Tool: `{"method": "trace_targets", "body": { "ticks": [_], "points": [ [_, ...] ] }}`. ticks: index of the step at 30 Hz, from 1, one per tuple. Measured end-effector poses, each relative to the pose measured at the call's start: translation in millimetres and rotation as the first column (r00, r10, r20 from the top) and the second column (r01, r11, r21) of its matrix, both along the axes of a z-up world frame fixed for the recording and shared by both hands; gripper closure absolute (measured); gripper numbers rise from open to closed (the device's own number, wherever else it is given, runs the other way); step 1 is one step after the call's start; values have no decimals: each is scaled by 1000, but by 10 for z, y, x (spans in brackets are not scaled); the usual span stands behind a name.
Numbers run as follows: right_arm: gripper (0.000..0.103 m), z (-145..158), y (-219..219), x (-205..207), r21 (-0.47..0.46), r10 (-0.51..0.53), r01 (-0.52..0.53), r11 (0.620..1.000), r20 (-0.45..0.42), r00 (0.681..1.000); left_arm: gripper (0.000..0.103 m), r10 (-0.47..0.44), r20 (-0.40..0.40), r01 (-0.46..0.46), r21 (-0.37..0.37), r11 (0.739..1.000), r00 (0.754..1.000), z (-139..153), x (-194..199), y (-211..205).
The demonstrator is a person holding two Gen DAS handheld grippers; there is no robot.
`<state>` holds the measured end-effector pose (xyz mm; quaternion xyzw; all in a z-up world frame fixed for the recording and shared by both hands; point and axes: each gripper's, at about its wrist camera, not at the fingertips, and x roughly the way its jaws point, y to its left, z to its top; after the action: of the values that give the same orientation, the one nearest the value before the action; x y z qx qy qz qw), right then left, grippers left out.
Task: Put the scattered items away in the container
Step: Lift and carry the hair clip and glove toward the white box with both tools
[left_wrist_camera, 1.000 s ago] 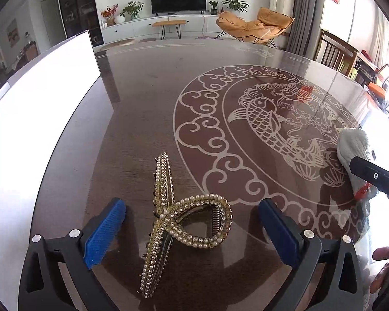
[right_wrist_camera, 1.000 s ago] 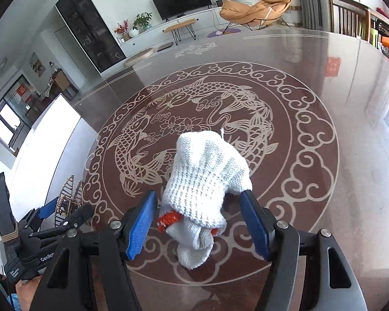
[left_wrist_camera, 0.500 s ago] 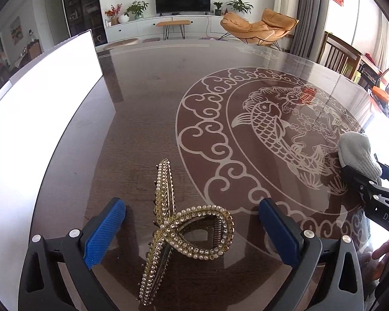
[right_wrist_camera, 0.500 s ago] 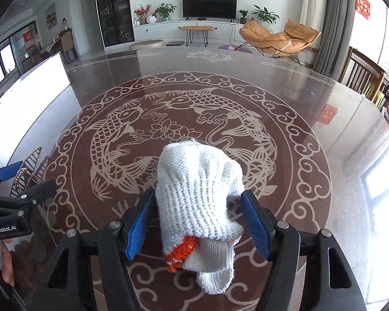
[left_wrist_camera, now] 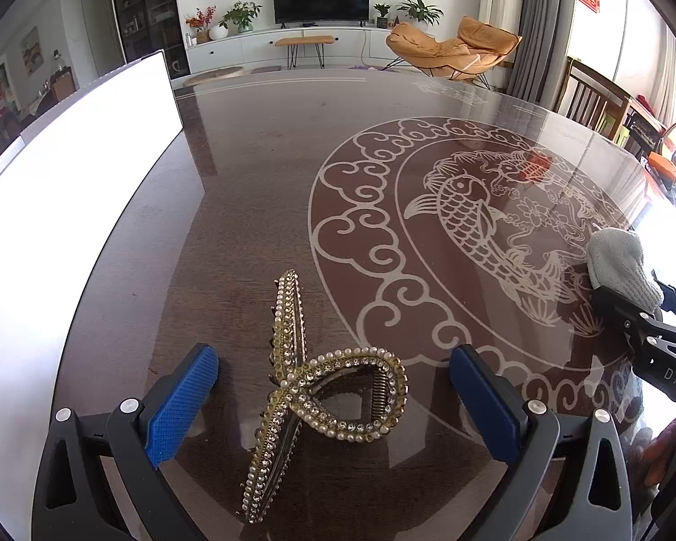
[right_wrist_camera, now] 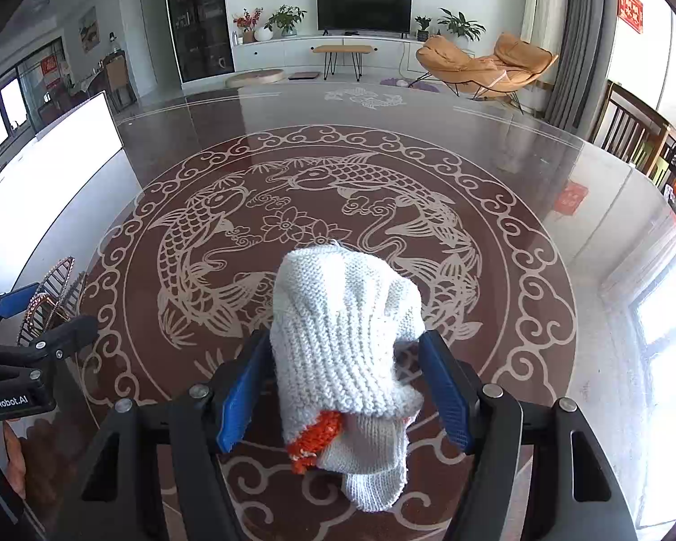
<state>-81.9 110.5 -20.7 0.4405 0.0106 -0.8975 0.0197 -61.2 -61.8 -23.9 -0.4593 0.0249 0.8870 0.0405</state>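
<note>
Fingers of the left gripper [left_wrist_camera: 333, 399] stand apart, straddling the hair clip [left_wrist_camera: 311, 387] near the table's [left_wrist_camera: 248, 189] left edge, its long axis pointing away. Right gripper [right_wrist_camera: 342, 392] brackets the glove [right_wrist_camera: 338, 338], fingers parted.

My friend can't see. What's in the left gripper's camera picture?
A sparkly gold hair claw lies on a dark table between the open blue fingers of the left gripper. A big white container stands to the left, and a knitted glove is far right.
</note>
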Motion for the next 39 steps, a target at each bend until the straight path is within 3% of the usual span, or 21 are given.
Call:
{"method": "trace_targets", "body": {
  "ticks": [31,32,33,34,36,39],
  "points": [
    [33,11,-15,7,3,-1,1,1000,0,1000,0,1,-6,-1,2,1000,1000,-25,7,-3],
    [33,6,11,7,0,-1,1,1000,0,1000,13,-27,-14,27,5,1000,1000,-14,11,9],
    [44,13,32,10,2,-11,11,1000,-4,1000,34,-61,-46,61,0,998,997,30,36,29],
    [70,34,72,24,1,-31,31,1000,-14,999,59,-65,-66,64,-13,998,996,60,54,41],
    [71,60,156,57,-50,-60,59,997,-14,998,59,-79,-56,79,-3,997,995,66,71,46],
    [71,113,254,225,-111,-64,64,992,5,998,59,-71,-37,74,94,993,997,113,145,-47]
  ]
}}
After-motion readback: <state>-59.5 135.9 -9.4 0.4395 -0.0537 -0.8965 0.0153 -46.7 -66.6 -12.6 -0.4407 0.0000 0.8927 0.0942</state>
